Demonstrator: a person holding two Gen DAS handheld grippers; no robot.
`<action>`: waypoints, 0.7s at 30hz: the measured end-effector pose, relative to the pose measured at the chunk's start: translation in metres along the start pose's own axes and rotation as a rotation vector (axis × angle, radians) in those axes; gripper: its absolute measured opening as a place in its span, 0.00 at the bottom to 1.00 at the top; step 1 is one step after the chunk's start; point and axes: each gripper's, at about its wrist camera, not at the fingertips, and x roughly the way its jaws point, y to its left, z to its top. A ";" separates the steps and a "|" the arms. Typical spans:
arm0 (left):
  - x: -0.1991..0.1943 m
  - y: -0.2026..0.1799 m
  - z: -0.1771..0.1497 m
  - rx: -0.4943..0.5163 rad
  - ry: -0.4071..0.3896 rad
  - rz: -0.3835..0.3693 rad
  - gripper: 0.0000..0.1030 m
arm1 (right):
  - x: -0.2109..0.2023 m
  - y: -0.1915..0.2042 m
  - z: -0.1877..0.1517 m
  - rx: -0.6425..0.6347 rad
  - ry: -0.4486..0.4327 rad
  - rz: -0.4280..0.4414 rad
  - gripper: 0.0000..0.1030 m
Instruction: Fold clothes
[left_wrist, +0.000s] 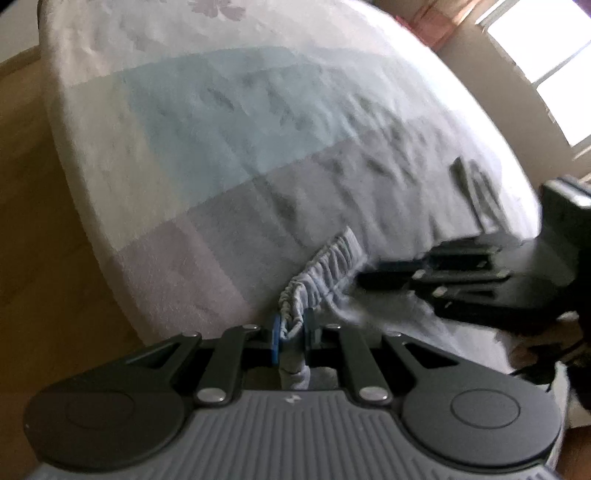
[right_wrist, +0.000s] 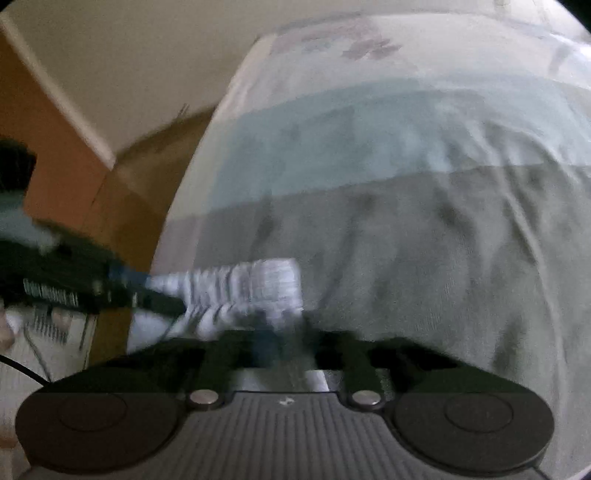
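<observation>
In the left wrist view, the left gripper (left_wrist: 291, 328) is pinching the gathered elastic waistband (left_wrist: 325, 266) of a pale garment over the bed (left_wrist: 221, 147); the cloth is looking light, limp and stretchy, best held at this band. In the right wrist view, blurred, the right gripper (right_wrist: 284, 343) is seemingly clamping the same band's other end.

Your light is daylight from the window (left_wrist: 546, 62), which blows out to plain white glare in the left wrist view. The bed (left_wrist: 229, 140) is evenly lit, with soft grey shadows in its wrinkles. Both views bow strongly at the edges and go black in the corners. The right wrist view is dimmer and heavily smeared by motion; your waistband (right_wrist: 240, 291) and left gripper (right_wrist: 122, 280) streak there.
</observation>
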 end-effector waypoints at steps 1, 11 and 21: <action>-0.006 -0.001 0.003 -0.009 -0.009 -0.015 0.09 | -0.007 0.001 0.004 -0.003 -0.017 -0.005 0.09; -0.009 -0.013 0.044 0.081 0.008 -0.011 0.14 | -0.016 -0.001 0.028 -0.036 -0.055 -0.117 0.15; 0.000 -0.013 0.040 0.108 0.046 0.157 0.26 | -0.078 0.020 -0.043 -0.025 -0.096 -0.152 0.27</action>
